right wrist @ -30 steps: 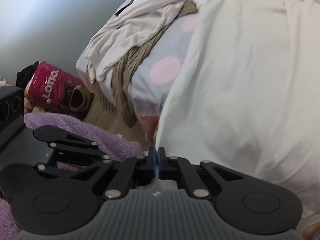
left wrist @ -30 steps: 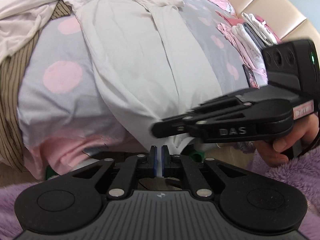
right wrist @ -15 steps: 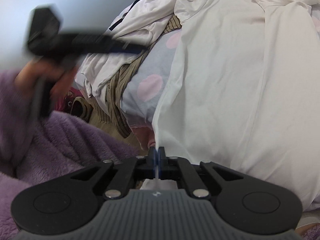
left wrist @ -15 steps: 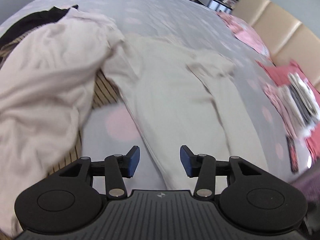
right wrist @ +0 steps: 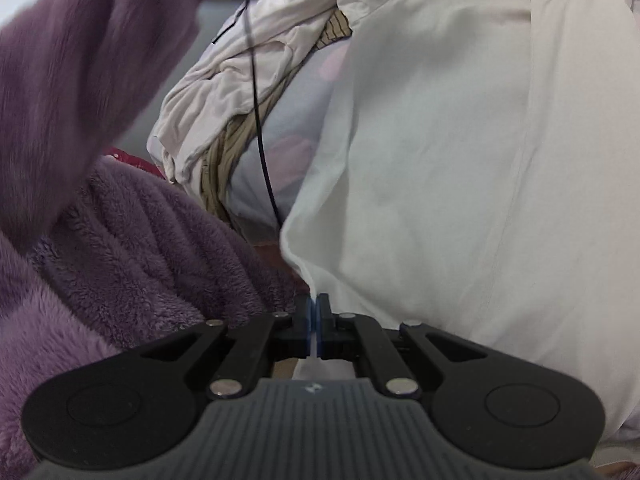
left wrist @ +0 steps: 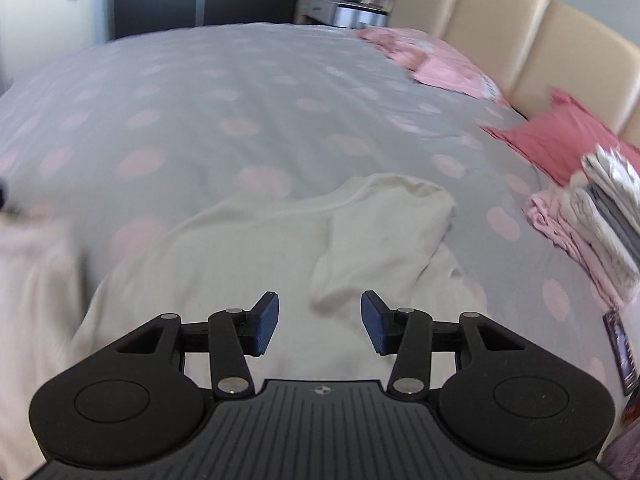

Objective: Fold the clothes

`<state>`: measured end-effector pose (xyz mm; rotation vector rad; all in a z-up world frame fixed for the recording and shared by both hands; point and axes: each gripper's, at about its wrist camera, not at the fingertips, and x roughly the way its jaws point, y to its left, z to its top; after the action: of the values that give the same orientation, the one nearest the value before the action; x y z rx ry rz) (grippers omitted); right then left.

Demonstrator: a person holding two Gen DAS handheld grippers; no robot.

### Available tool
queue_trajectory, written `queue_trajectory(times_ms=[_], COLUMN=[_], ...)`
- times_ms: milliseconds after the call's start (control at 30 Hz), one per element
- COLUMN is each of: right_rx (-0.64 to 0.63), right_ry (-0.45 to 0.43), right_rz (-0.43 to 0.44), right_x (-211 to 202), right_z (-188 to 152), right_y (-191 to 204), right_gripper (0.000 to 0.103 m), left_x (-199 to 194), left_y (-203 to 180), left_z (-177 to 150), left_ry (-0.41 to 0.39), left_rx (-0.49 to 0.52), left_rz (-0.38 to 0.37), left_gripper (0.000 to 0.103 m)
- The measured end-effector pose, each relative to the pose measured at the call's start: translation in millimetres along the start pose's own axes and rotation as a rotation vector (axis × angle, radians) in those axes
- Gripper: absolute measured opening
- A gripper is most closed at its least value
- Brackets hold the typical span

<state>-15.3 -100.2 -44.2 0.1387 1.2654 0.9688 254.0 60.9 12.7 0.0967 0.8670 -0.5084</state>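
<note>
Pinching the hem of the white garment (right wrist: 460,168), the right gripper (right wrist: 316,322) is clenched on the fabric at the near edge of the bed (left wrist: 248,92). The left gripper (left wrist: 319,326) hovers released over the folded-in sleeve (left wrist: 384,232); its jaws have just been opening, nothing between them. A stack of folded clothes (left wrist: 600,220) lies well apart near the headboard (left wrist: 500,36).

We hold the left gripper (left wrist: 319,322) angled downward, its blue pads (left wrist: 264,322) standing apart with nothing between them after just opening. Our right gripper (right wrist: 317,312) is also tilted down, jaws pinched together on a thin fold of the white garment (right wrist: 460,168). A purple fleece sleeve (right wrist: 80,92) crosses toward ten o'clock in the right wrist view.
</note>
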Motion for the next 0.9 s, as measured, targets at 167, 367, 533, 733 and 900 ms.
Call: queue_trajectory(times_ms=[167, 367, 533, 733, 900], right_rx=[0.035, 0.041, 0.068, 0.091, 0.099], right_ry=[0.023, 0.032, 0.052, 0.061, 0.063], right_rz=[0.005, 0.030, 0.048, 0.044, 0.048], right_x=[4, 5, 12, 18, 20], right_z=[6, 12, 16, 21, 21], right_y=[-19, -29, -39, -46, -49], right_gripper=[0.003, 0.003, 0.003, 0.003, 0.003], left_x=[52, 110, 154, 182, 164], left_y=[-57, -107, -121, -117, -88], left_z=[42, 66, 71, 73, 88], left_ry=[-0.021, -0.020, 0.028, 0.100, 0.039], left_rx=[0.273, 0.579, 0.699, 0.625, 0.496], left_rz=[-0.055, -0.100, -0.141, -0.219, -0.222], left_gripper=[0.047, 0.050, 0.051, 0.007, 0.003])
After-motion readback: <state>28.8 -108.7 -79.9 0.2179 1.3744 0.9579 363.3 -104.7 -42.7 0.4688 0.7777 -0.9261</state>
